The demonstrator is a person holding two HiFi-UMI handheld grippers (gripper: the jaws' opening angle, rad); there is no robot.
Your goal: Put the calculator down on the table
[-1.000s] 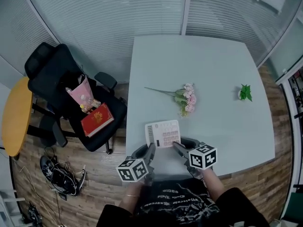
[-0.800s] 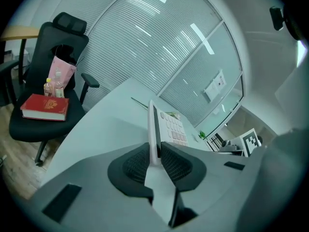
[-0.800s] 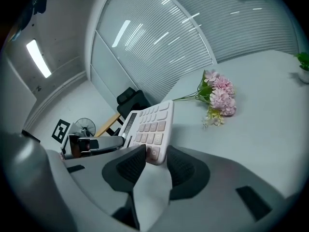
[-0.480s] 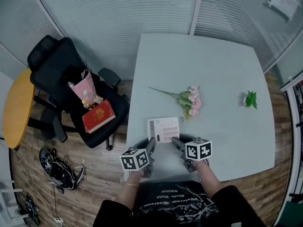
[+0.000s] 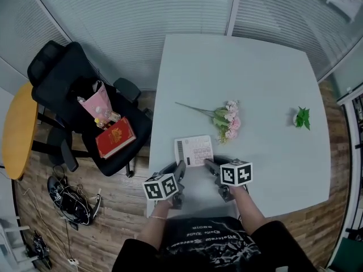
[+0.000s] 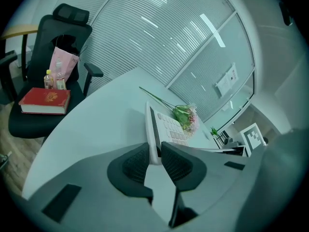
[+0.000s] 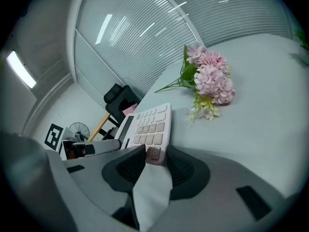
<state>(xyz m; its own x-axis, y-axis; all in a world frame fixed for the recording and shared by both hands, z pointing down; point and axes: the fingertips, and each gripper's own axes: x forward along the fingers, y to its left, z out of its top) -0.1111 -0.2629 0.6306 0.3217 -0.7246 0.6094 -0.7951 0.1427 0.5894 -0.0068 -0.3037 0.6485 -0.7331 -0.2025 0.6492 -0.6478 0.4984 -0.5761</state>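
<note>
A white calculator [image 5: 194, 150] with pale pink keys is held between both grippers near the front edge of the pale table [image 5: 255, 78]. My left gripper [image 5: 181, 169] is shut on the calculator's near left corner [image 6: 153, 129]. My right gripper [image 5: 207, 166] is shut on its near right corner [image 7: 153, 132]. In the right gripper view the keypad faces up and the calculator tilts, its far end near the tabletop. Whether it touches the table I cannot tell.
A bunch of pink flowers [image 5: 227, 118] lies just beyond the calculator, and a small green sprig [image 5: 302, 118] sits at the right. To the table's left stands a black office chair [image 5: 74, 95] bearing a red book [image 5: 115, 141] and a pink bag [image 5: 96, 103].
Both grippers and the calculator have come down toward the tabletop and slightly nearer the flowers. Both grips look unchanged.
</note>
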